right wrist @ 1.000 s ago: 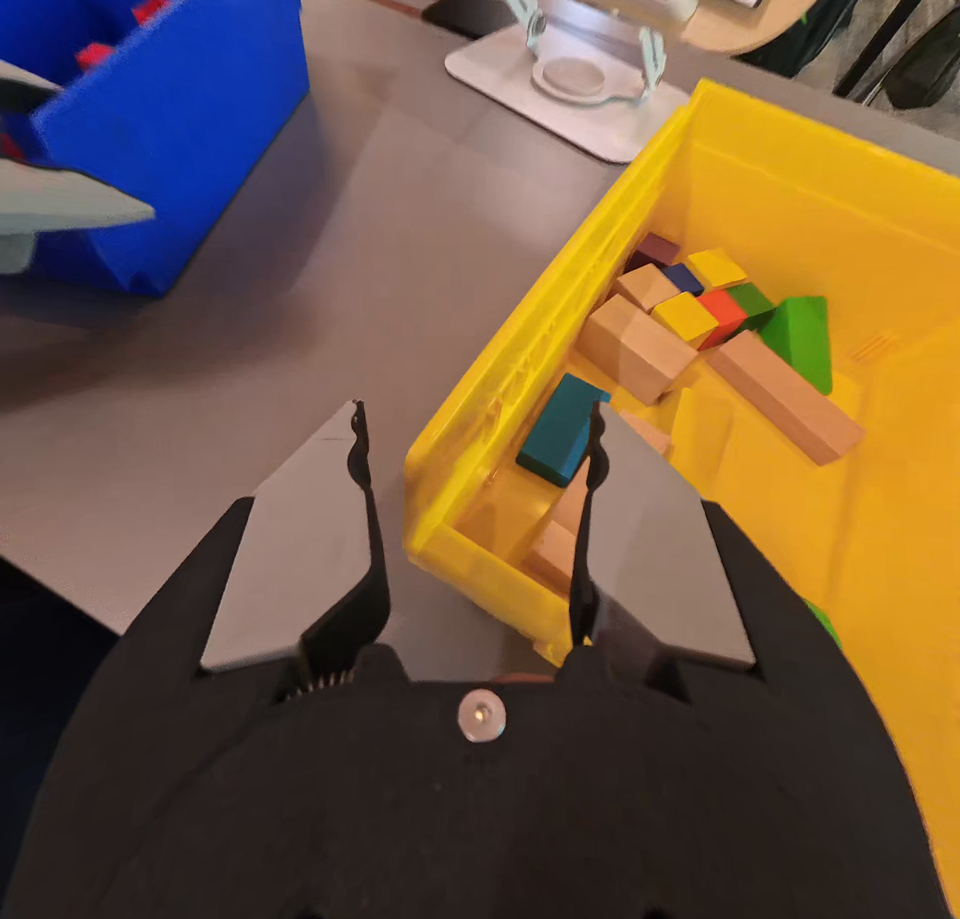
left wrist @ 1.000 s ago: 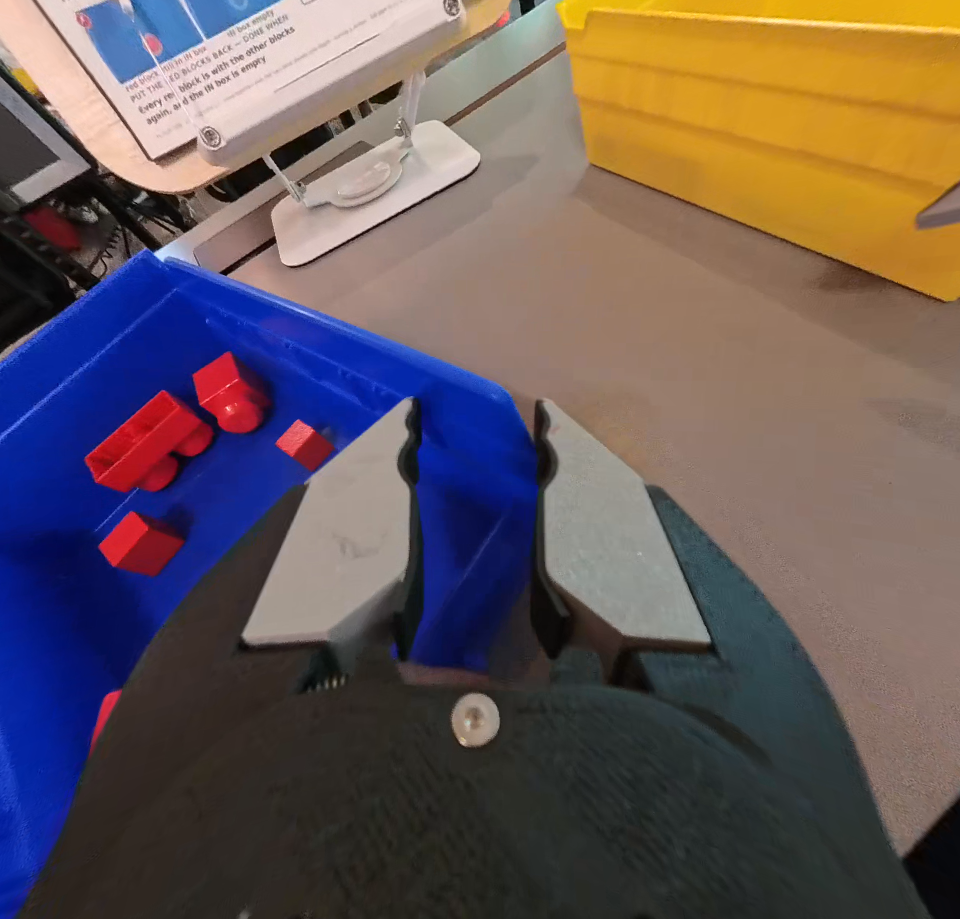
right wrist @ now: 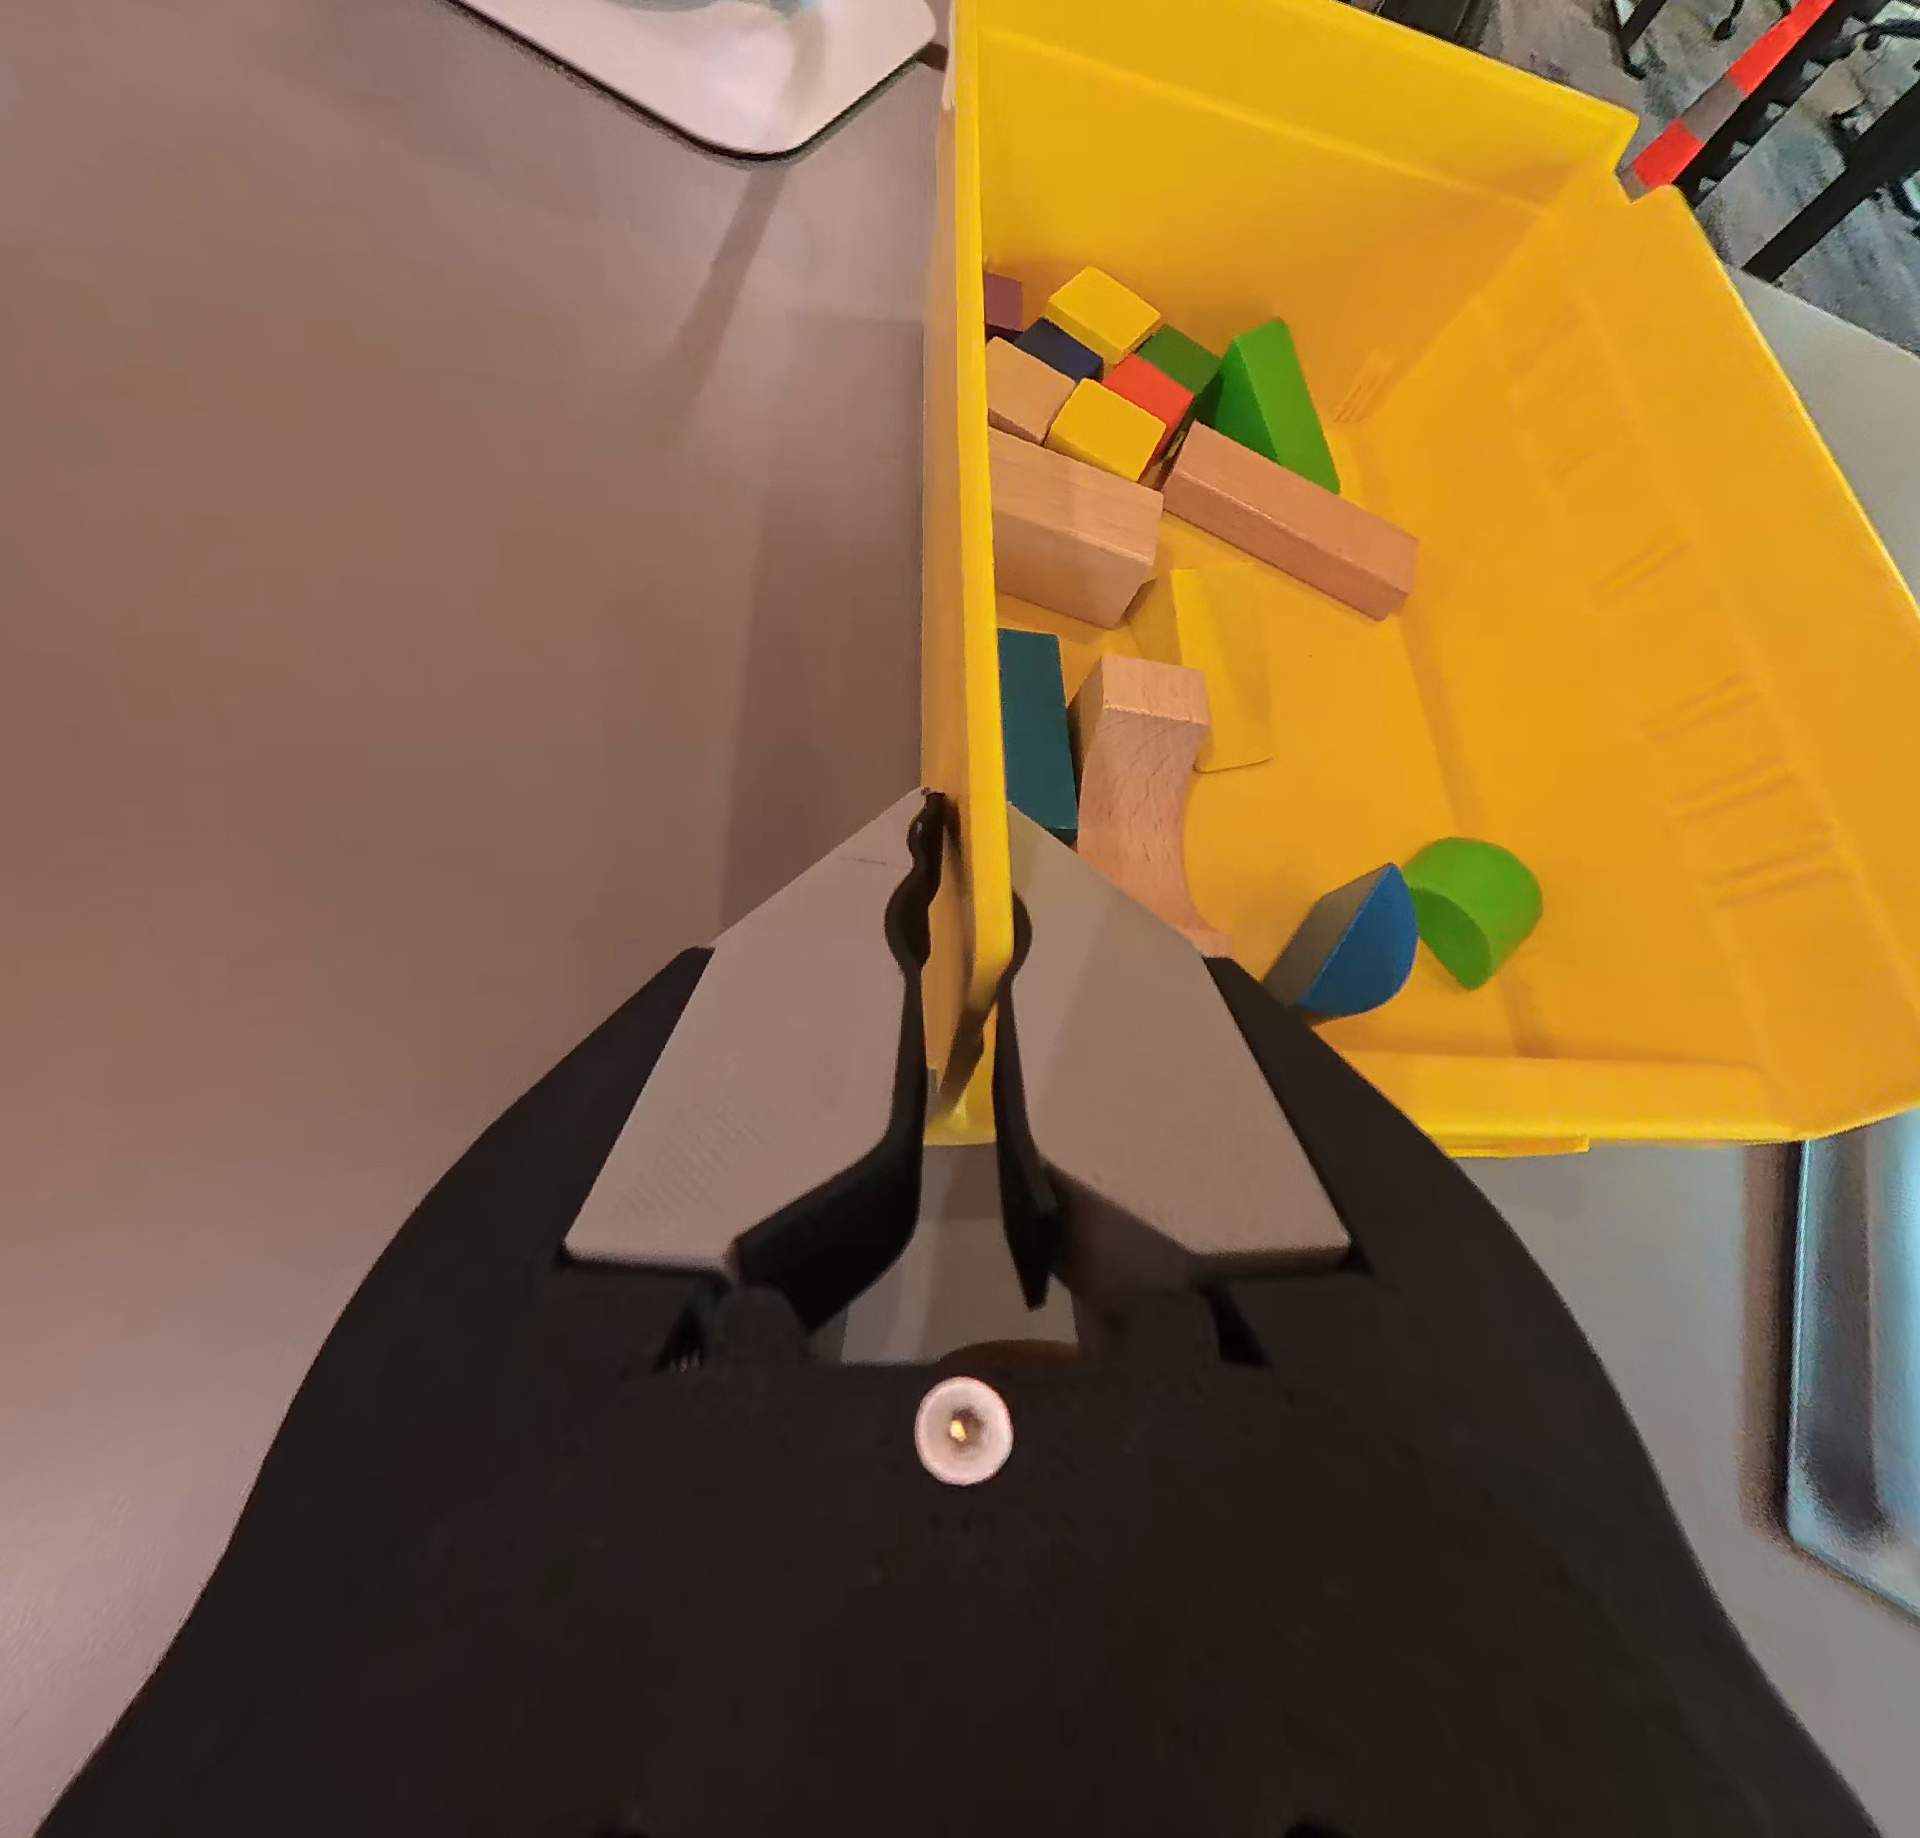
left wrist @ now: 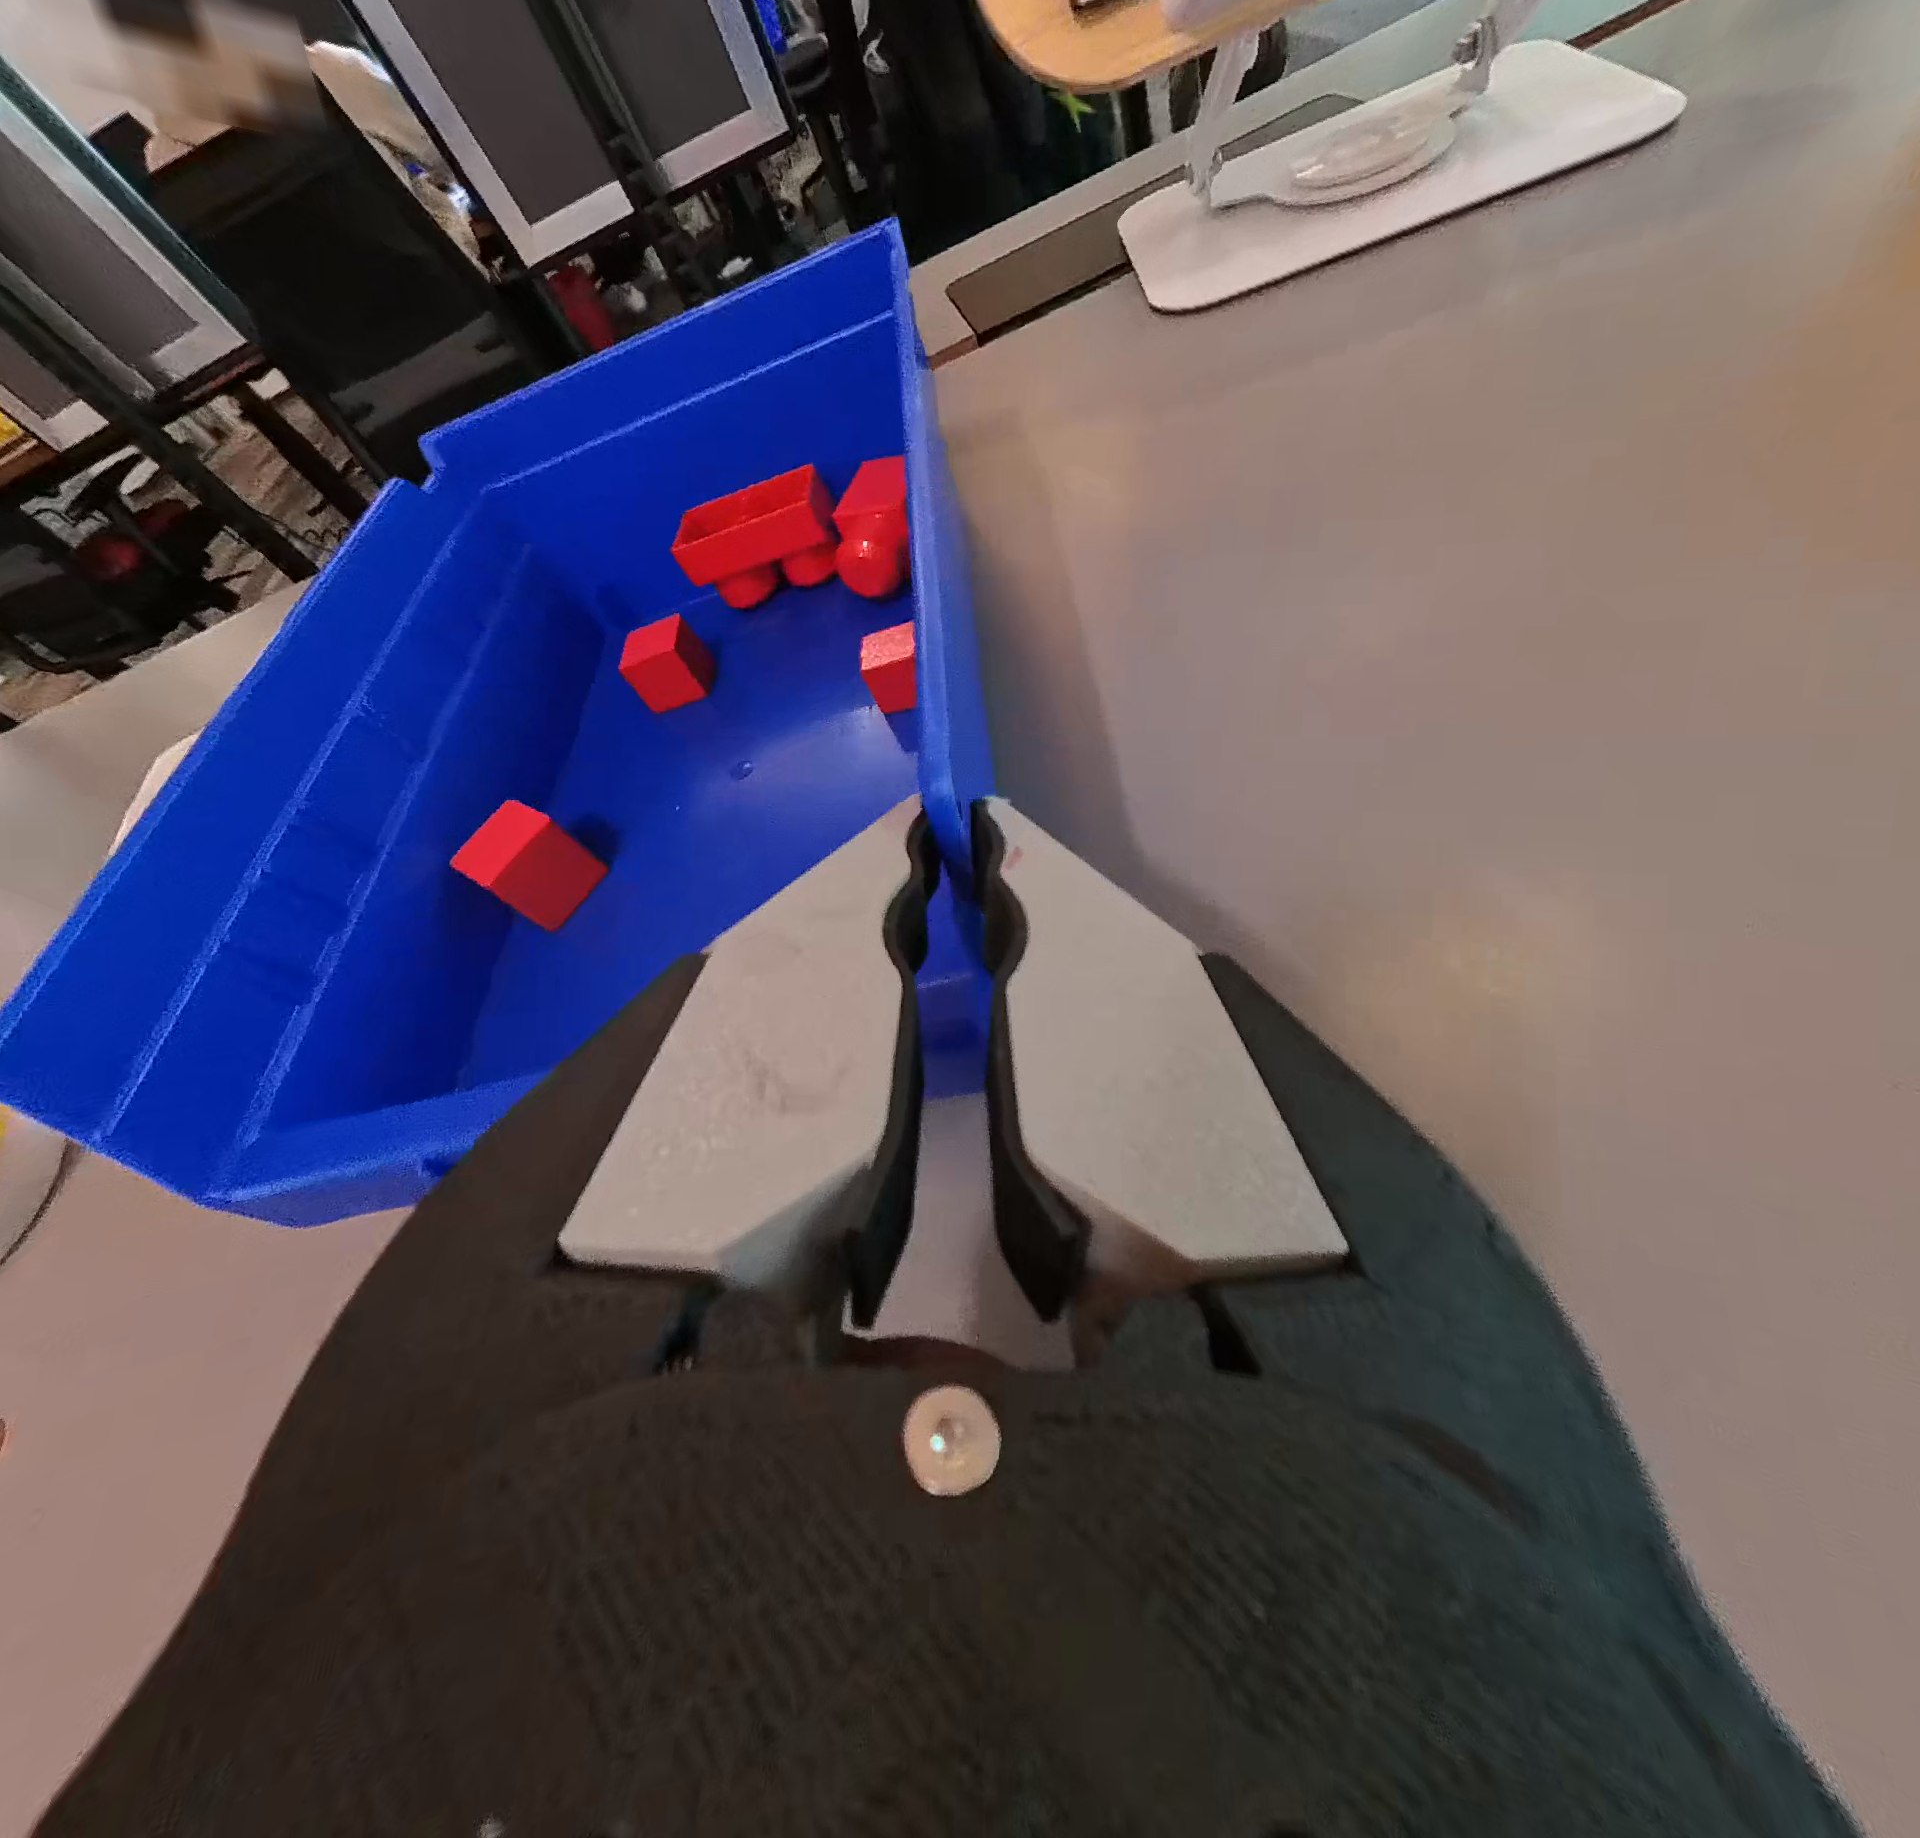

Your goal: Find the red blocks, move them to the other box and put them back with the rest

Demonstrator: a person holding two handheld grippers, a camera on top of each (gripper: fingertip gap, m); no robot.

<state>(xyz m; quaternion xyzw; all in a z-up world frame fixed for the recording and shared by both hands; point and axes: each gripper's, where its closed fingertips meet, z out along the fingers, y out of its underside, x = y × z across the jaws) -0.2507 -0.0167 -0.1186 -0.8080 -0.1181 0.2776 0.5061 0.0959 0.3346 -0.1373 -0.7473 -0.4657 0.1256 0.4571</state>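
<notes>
Left gripper (left wrist: 951,832) is clamped down on the right-hand wall of the blue bin (left wrist: 312,853), jaws narrowed to a slit with the thin blue rim pinched between them, one finger inside the bin and one outside over the grey table (left wrist: 1403,697). Inside that bin lie the red blocks: a red cube (left wrist: 528,861) alone near the middle of the floor, a smaller red cube (left wrist: 666,662) farther in, another red cube (left wrist: 889,661) tight against the gripped wall, and at the far end a hollow red brick with studs (left wrist: 756,533) touching a second studded red piece (left wrist: 875,531). Beyond the bin, a white stand base (left wrist: 1403,178) sits on the table.

Over to the right gripper (right wrist: 971,817), and it is the same picture: jaws nearly closed, biting the left wall of the yellow bin (right wrist: 1558,645) near its close corner, left finger outside over the table, right finger inside. Just past that inner finger stand a teal block (right wrist: 1034,728) and an arched natural wood block (right wrist: 1138,760). Farther in, a cluster: two yellow cubes, a long wooden plank (right wrist: 1288,521), a green wedge (right wrist: 1273,406), and one orange-red cube (right wrist: 1148,391) among them. Near the front wall, a blue half-round (right wrist: 1351,941) touches a green half-round (right wrist: 1470,905).
</notes>
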